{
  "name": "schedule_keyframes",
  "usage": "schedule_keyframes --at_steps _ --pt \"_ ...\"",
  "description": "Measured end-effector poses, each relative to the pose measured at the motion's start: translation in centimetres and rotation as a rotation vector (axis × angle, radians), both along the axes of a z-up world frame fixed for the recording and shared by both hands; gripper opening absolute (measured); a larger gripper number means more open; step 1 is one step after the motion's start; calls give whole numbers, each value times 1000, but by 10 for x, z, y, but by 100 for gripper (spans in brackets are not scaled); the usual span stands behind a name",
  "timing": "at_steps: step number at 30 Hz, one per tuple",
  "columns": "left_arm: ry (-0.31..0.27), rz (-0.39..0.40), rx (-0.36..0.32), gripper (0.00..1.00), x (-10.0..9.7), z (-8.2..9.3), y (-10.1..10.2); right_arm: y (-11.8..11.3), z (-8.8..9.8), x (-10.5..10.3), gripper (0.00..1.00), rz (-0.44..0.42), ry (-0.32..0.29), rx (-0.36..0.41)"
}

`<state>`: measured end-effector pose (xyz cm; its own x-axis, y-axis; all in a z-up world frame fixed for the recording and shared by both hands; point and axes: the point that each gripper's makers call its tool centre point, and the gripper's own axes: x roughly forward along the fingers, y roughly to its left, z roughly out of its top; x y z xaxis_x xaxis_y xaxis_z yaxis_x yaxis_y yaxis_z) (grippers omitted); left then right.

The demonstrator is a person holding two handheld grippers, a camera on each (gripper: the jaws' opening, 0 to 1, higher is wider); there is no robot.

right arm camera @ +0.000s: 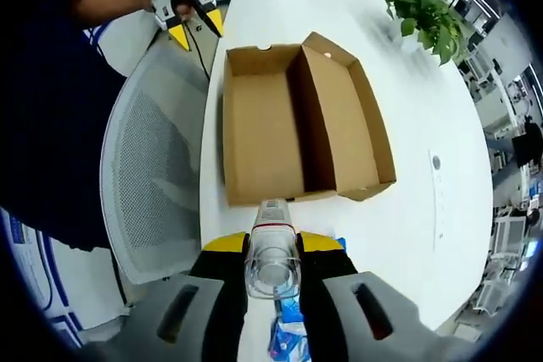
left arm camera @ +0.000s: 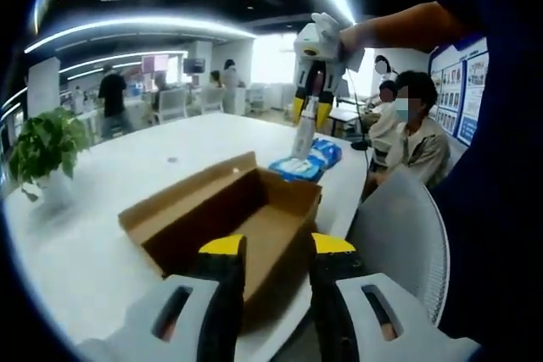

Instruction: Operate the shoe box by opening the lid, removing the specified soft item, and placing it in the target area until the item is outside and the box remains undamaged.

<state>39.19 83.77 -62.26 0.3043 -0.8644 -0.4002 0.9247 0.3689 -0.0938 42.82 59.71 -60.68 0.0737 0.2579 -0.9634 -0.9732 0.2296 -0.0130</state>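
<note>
Right gripper (right arm camera: 272, 252) clamps a soft pack (right arm camera: 273, 256) — just beyond the open (lid back) shoe box (right arm camera: 301, 129).

1. Right gripper (right arm camera: 273, 247) sits at the bottom of the view, jaws clamped on a soft clear pack (right arm camera: 273, 253) with a white top.
2. Just past it, the box (right arm camera: 263, 137) lies open on the white table (right arm camera: 424, 99), lid (right arm camera: 352, 120) folded flat beside it.
3. Left gripper (right arm camera: 195, 27) hangs top left, over the table edge, jaws spread.
4. Mesh chair (right arm camera: 153, 167) on the left, plant (right arm camera: 428, 14) top right.
</note>
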Motion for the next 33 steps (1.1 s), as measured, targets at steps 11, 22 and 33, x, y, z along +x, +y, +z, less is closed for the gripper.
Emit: schedule_keyframes --at_steps 11,22,33 --pt "-5 -21 13 27 -13 0 -32 -31 0 0 19 8 -2 -15" --pt "-6 356 188 17 35 -29 45 -73 -7 -7 19 -31 -5 -21" --pt "131 449 312 15 15 -65 57 -101 -15 -9 19 -83 -6 -33"
